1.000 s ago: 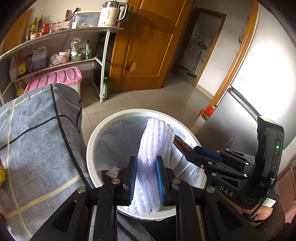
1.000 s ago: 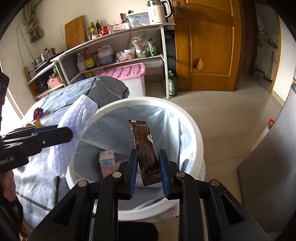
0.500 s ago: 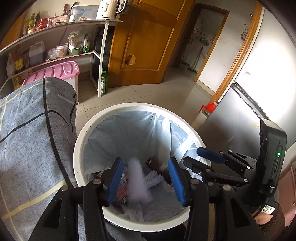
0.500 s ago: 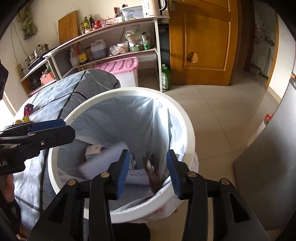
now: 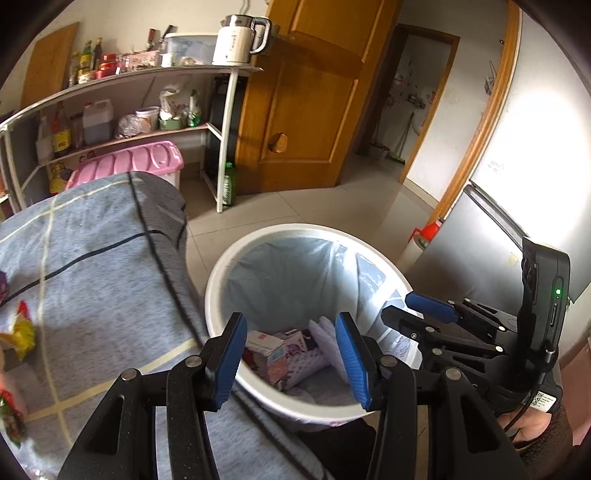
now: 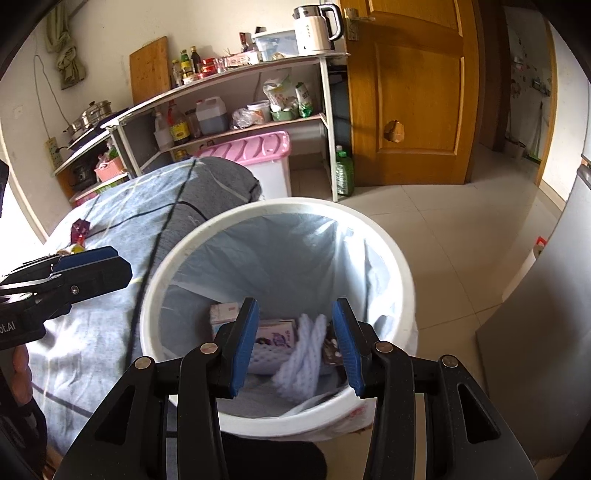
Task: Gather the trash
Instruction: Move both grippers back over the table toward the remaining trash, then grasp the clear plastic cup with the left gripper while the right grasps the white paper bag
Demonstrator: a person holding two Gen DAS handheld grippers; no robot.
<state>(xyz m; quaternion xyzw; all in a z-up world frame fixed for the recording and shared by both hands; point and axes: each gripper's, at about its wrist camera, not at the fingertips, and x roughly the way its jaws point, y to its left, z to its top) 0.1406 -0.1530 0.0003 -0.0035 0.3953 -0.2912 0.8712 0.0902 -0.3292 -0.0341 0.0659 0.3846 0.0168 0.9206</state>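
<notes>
Looking down through both wrist cameras, I see a round white trash bin [image 6: 402, 280] lined with a pale plastic bag [image 6: 295, 258], standing on a tiled floor [image 6: 461, 221] right against a bench draped in a grey-blue checked cloth [image 5: 92, 277]. My left tongs [image 5: 291, 354] hover over the near rim with their blue pads [image 5: 231, 354] spread apart and nothing between them. My right tongs [image 6: 295, 347] hang over the same bin, also parted and empty; in the left view they [image 5: 417, 314] reach in from the right edge, just beside the bin's rim. Inside the bin lies the collected trash: a white foam net sleeve [image 6: 303, 354] slumped across the bottom, a small pink and white carton [image 6: 275, 334] beside it, another carton [image 6: 223, 314] further left, and a dark wrapper [image 6: 332, 350] partly hidden behind the right pad. On the cloth, well apart from the bin, a few bright sweet wrappers [image 5: 20, 332] lie at the left edge, and a red wrapper [image 6: 80, 229] shows near the far side. Behind the bench stands a pink-lidded storage box [image 6: 255, 151] under a white shelf rack [image 6: 325, 122] crowded with bottles, jugs and bags, with a white electric kettle [image 6: 314, 29] on top. A green bottle [image 6: 343, 173] stands on the floor by the rack's leg, next to a wooden door [image 6: 406, 92]. A grey appliance [image 5: 480, 251] closes off the right side, close to the bin, with a red-topped container [image 5: 424, 236] at its foot.
</notes>
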